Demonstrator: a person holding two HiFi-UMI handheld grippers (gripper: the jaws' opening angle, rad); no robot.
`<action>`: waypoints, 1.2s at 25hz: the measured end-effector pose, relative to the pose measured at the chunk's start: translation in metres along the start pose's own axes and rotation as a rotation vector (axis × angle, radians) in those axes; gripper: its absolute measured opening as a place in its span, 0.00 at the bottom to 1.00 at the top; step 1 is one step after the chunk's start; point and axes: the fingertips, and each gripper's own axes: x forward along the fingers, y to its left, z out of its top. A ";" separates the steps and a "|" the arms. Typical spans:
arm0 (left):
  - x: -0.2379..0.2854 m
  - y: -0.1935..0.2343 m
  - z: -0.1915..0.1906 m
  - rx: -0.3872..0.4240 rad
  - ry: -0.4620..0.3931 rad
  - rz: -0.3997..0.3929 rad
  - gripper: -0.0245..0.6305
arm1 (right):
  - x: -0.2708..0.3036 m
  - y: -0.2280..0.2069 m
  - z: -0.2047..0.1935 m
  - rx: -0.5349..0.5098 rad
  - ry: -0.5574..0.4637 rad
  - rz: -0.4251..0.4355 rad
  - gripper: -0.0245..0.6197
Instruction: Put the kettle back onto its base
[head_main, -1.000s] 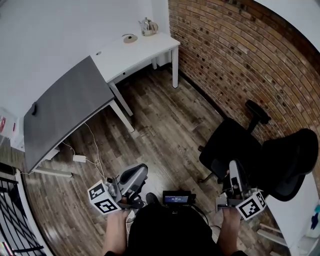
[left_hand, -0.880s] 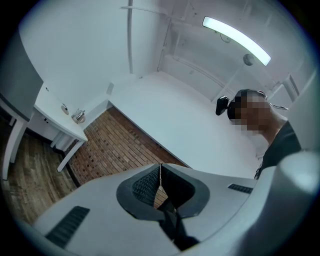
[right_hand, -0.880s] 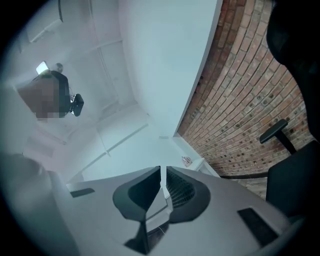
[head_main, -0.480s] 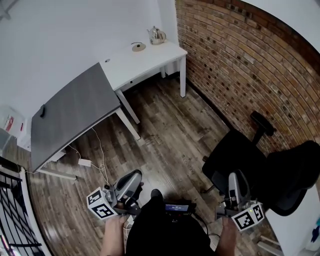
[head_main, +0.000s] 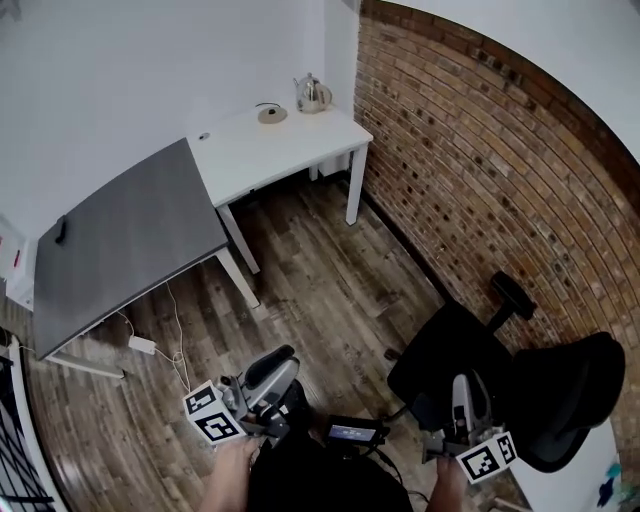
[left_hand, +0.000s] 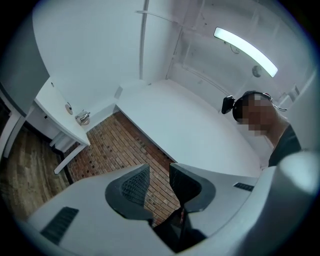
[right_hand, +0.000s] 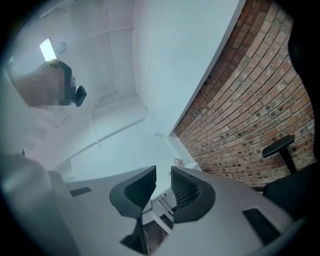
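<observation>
Kettle (head_main: 311, 94) sits top centre on the white surface (head_main: 300, 140), just right of its base (head_main: 267, 115), not on it | left tool (head_main: 283, 354) jaws just opened, apart, empty | right tool (head_main: 459, 382) same deal, apart, empty

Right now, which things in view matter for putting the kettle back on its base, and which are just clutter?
Job: kettle, base, white table under both.
Clutter: grey desk, black office chairs, power brick on the floor.
</observation>
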 end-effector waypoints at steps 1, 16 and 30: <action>0.004 0.009 0.008 -0.002 -0.010 -0.007 0.22 | 0.011 0.002 -0.001 -0.001 0.006 -0.001 0.15; 0.009 0.128 0.130 -0.011 -0.080 -0.063 0.19 | 0.193 0.065 -0.042 -0.054 0.133 0.124 0.15; 0.050 0.176 0.157 0.047 -0.008 -0.008 0.23 | 0.259 0.034 -0.038 -0.016 0.129 0.083 0.15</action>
